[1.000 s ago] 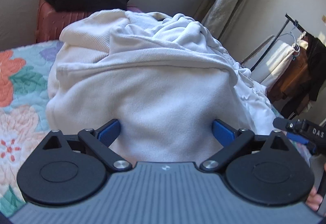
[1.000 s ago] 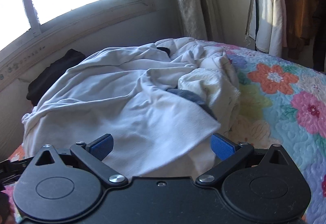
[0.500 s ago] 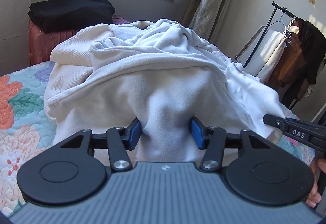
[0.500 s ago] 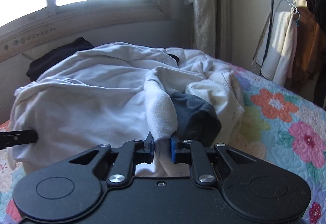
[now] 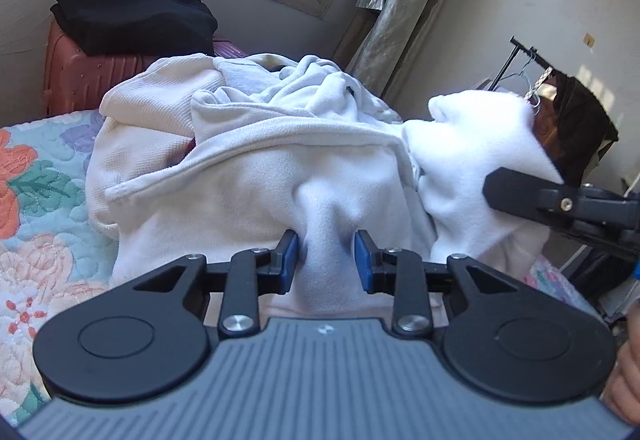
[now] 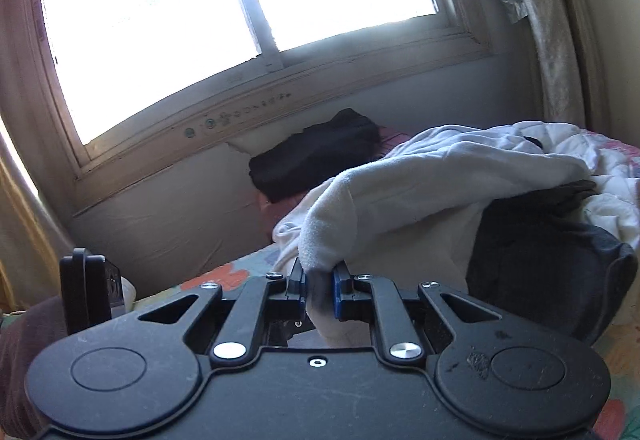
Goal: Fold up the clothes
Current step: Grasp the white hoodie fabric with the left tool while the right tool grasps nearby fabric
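Now, from the left wrist, the left gripper (image 5: 326,260) has a fat bunch of the white fleece (image 5: 248,175) between its blue pads. A second ago those jaws stood wide apart; they are closing and already press on the cloth. The fleece lies on top of the clothes pile (image 5: 160,107) on the flowery quilt (image 5: 36,207). Over on the right, the fleece is lifted up.

From the right wrist, the right gripper (image 6: 319,288) was wide open before and now pinches a thin edge of the same fleece, jaws nearly closed. A dark grey garment (image 6: 540,260) shows underneath. Both hands hold it, so I think it can be pulled free to fold.
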The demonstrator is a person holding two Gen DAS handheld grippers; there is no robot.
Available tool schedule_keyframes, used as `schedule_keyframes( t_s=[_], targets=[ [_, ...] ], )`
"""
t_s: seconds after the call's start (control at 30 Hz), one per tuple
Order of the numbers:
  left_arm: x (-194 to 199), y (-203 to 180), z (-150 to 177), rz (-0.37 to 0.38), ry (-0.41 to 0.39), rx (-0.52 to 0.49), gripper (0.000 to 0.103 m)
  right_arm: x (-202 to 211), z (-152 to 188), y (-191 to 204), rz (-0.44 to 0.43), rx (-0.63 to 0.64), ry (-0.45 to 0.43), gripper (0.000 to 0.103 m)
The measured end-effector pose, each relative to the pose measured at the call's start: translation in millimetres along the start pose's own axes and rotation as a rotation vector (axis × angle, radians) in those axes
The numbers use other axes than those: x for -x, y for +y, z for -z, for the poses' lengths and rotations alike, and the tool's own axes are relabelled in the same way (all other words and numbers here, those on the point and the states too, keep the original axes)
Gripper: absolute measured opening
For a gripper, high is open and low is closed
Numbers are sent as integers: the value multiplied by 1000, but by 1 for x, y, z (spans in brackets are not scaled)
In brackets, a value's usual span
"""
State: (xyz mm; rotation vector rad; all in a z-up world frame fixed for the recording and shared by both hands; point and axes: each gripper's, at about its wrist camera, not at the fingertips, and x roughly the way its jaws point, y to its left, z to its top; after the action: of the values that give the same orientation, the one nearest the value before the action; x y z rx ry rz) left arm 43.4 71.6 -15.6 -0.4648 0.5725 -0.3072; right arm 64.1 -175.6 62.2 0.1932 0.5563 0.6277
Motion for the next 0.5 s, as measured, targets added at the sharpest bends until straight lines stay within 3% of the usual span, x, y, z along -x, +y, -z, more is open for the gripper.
schedule_keyframes(
  t_s=[0.1,0.2,0.27,0.3,0.37,0.5],
  targets=[
    [13,17,-4,55,-26,101,30,-13,-1,-1,-39,-28,35,15],
    [29,29,-7,51,-97,190,27,-17,5,6,-51,-60,3,15],
    [33,34,-11,134,-112,238,27,-18,14,18,-79,-31,-4,14],
    [33,35,-14,165,-106,241,27,-22,18,23,-102,-19,12,10],
    [31,34,-16,154,-84,212,27,-27,24,25,-121,-10,39,7],
    [23,42,-14,148,-28,232,32,-41,31,20,-47,25,82,7]
  ],
)
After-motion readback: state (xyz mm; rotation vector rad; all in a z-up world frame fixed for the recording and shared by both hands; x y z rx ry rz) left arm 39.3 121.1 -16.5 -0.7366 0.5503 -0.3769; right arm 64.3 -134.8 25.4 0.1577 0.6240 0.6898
